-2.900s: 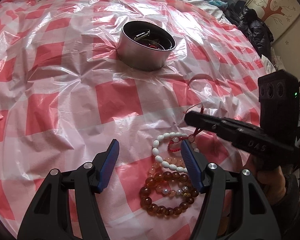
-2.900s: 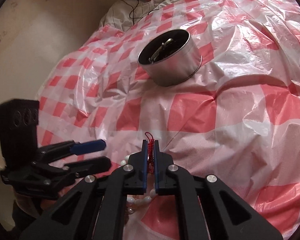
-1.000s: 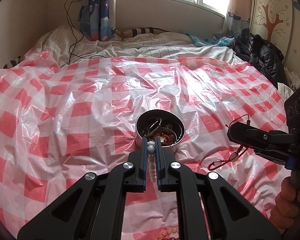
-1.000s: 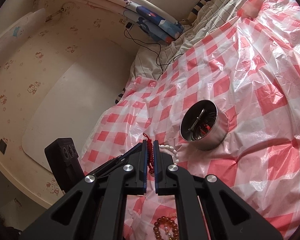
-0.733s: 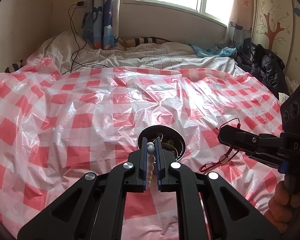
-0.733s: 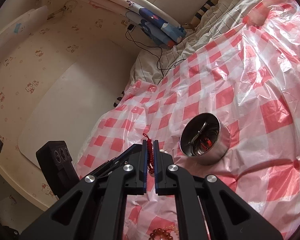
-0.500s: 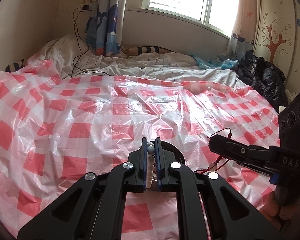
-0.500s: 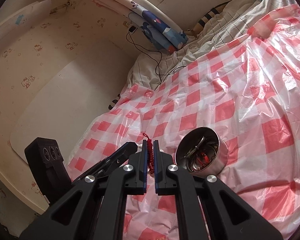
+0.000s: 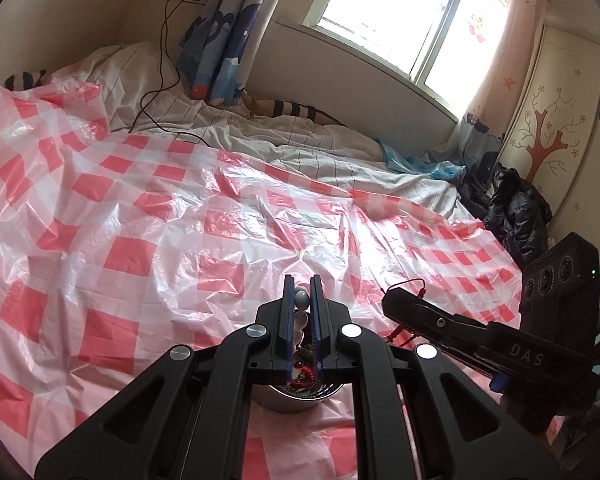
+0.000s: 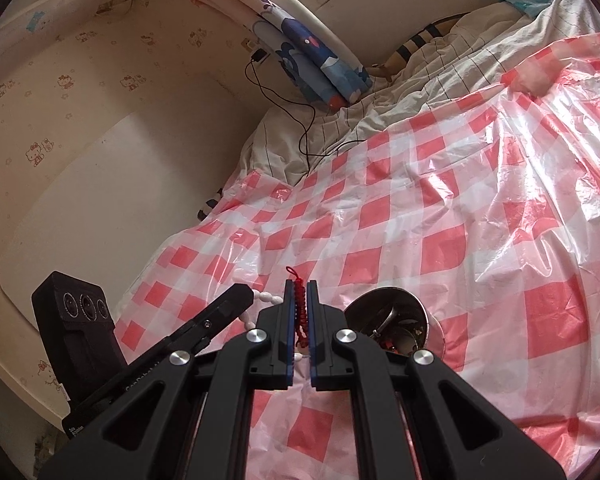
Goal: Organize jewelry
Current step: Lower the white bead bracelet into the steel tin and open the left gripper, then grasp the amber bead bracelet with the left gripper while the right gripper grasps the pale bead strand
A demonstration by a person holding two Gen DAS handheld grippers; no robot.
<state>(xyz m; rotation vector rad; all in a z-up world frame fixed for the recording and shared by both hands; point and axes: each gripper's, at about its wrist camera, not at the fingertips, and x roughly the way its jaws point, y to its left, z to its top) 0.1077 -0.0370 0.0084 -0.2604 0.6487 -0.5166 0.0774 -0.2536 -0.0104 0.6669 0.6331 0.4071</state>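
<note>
My left gripper (image 9: 301, 294) is shut on a white bead bracelet (image 9: 300, 312), whose beads show between its blue pads. The bracelet's red braided cord (image 10: 300, 314) is pinched in my right gripper (image 10: 299, 286), which is also shut. White beads (image 10: 266, 298) run from the left gripper (image 10: 242, 294) across to the right one. A round metal tin (image 9: 296, 400) with jewelry in it sits right under the left gripper's fingers, mostly hidden. In the right wrist view the tin (image 10: 430, 320) lies just right of the fingers. The right gripper (image 9: 392, 300) hangs close beside the left, its red cord (image 9: 400, 330) dangling.
A crinkled red-and-white checked plastic sheet (image 9: 148, 248) covers the bed. Behind it lie white bedding with a black cable (image 9: 160, 92) and a blue curtain (image 9: 216, 60). A black jacket (image 9: 512, 216) is heaped at the right. A wall (image 10: 80, 140) borders the bed's left side.
Both grippers have carried the bracelet forward; the tin has slid from ahead of the left fingers to underneath them. Both views have rolled a little. Both grips are unchanged.
</note>
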